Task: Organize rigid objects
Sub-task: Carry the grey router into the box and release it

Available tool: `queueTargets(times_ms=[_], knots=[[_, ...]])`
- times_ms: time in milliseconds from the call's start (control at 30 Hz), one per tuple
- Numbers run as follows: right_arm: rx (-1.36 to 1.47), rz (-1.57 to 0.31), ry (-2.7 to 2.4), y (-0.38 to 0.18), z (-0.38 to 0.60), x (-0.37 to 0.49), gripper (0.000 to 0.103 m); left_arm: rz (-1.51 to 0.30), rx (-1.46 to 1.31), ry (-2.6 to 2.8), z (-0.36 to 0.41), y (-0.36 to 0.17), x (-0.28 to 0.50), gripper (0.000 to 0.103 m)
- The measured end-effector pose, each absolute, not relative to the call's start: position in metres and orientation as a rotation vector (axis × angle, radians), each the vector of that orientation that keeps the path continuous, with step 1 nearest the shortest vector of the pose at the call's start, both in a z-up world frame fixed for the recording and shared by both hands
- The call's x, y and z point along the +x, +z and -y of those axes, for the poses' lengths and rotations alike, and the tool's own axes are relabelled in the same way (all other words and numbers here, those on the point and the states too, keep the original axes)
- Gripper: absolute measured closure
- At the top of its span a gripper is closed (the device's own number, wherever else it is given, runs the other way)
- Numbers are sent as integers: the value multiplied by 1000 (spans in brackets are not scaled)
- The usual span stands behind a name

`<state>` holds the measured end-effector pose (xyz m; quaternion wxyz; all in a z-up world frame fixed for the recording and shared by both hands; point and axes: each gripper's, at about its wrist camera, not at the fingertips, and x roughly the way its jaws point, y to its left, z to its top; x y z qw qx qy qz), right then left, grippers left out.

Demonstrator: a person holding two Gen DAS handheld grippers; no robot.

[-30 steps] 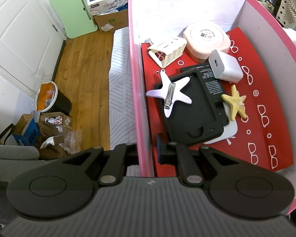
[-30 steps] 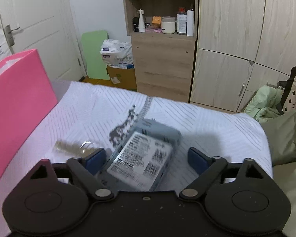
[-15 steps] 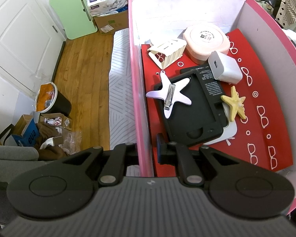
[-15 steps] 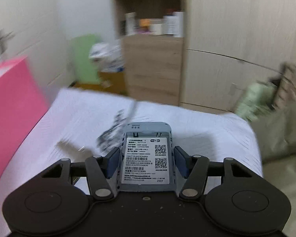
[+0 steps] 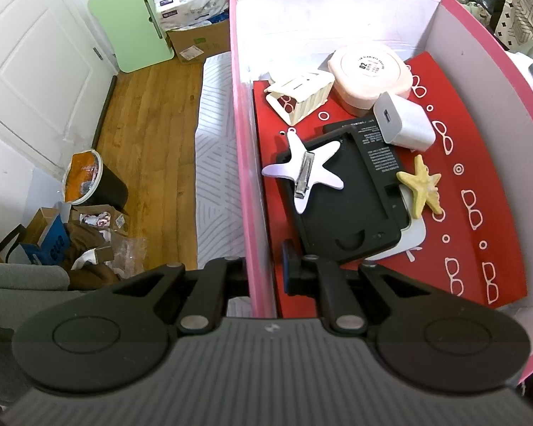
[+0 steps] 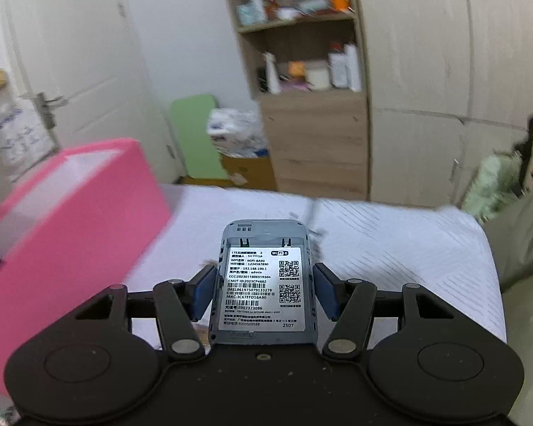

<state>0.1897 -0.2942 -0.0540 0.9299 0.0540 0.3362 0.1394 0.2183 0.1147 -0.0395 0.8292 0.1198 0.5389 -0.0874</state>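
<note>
Left wrist view: my left gripper [image 5: 264, 271] pinches the pink box's side wall [image 5: 247, 163]; a slip would tip it. Right wrist view: my right gripper [image 6: 265, 293] clamps the pocket WiFi router [image 6: 264, 280] between its fingers; its smooth sides could slide out.

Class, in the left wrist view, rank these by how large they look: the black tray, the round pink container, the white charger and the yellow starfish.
1. black tray
2. round pink container
3. white charger and yellow starfish look about alike; unranked.
</note>
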Motion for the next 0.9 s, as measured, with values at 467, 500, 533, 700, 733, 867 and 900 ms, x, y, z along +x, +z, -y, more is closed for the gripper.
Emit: queueTargets(times_ms=[467,500,533,700,733,867,900], knots=[[-115,-559,792,34,159,162,39,-1105,270,-185,-114,-39,214,94],[-152,-589,814,32,147,167,39,-1105,261,-185,-115,-39,214,94],[-193,-616,828,30,133,175,39,-1106,254,-187,-116,-38,214,94],[-352,-741,913,17,90,206,39,-1103,243,-191,-118,-38,214,94],[-363,-779,933,13,85,212,39,-1099,239,-190,-118,-38,213,94],[-372,-917,1023,-4,73,227,39,-1069,248,-183,-117,-37,210,94],[-392,-931,1032,-8,70,226,39,-1069,254,-183,-116,-37,210,94]])
